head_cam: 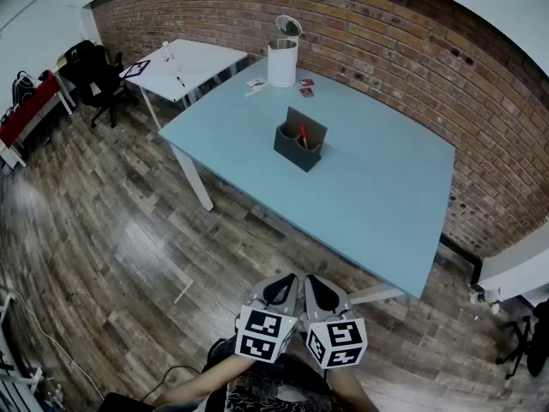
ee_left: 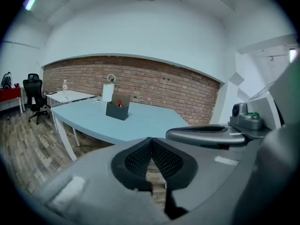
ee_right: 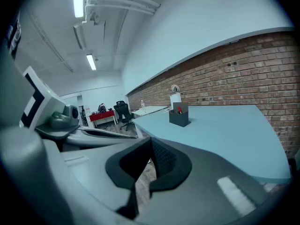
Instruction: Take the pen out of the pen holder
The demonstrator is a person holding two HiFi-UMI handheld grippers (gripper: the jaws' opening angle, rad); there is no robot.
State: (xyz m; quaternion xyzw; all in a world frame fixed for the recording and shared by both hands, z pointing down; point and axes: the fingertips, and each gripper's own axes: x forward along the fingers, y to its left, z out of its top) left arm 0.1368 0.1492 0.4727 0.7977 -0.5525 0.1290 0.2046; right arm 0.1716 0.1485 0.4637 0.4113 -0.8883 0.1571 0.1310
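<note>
**Head view.** Both tongs sit low-centre in frame, side by side, tucked close to my operator's body over the wood floor. L gripper (head_cam: 282, 288) and R gripper (head_cam: 316, 290) are nearly touching, marker cubes facing up. I read this as a carry/ready posture, since neither is reaching for anything. The blue table (head_cam: 386, 204) fills mid-frame, well apart from both tongs. The pen holder (head_cam: 301, 145), dark with a tall back panel, stands upright near the table's middle, upper centre of frame. The red pen (head_cam: 303, 132) stands in it, top poking above the rim. Can't tell which compartment. A white canister (head_cam: 282, 58) is at the table's far end near the brick wall, so not in the way.

**Left gripper view.** Jaws pressed together at the tips, nothing between them, floor showing below. Holder w/ pen is small, left of centre and above the jaws, so the tool is roughly aimed at it but far off. R gripper's body crosses the right of frame just beside this one.

**Right gripper view.** Jaws also pressed together and empty. Holder and pen are right of centre, upper half, out on the tabletop. L gripper's body is at frame left.

**Judgement.** Task not started and the pen is untouched. Next I'd need to step in toward the table and spread one pair of jaws. The approach should come from above, as the pen top is the only part clear of the holder. The tall back panel may block a far-side approach.
</note>
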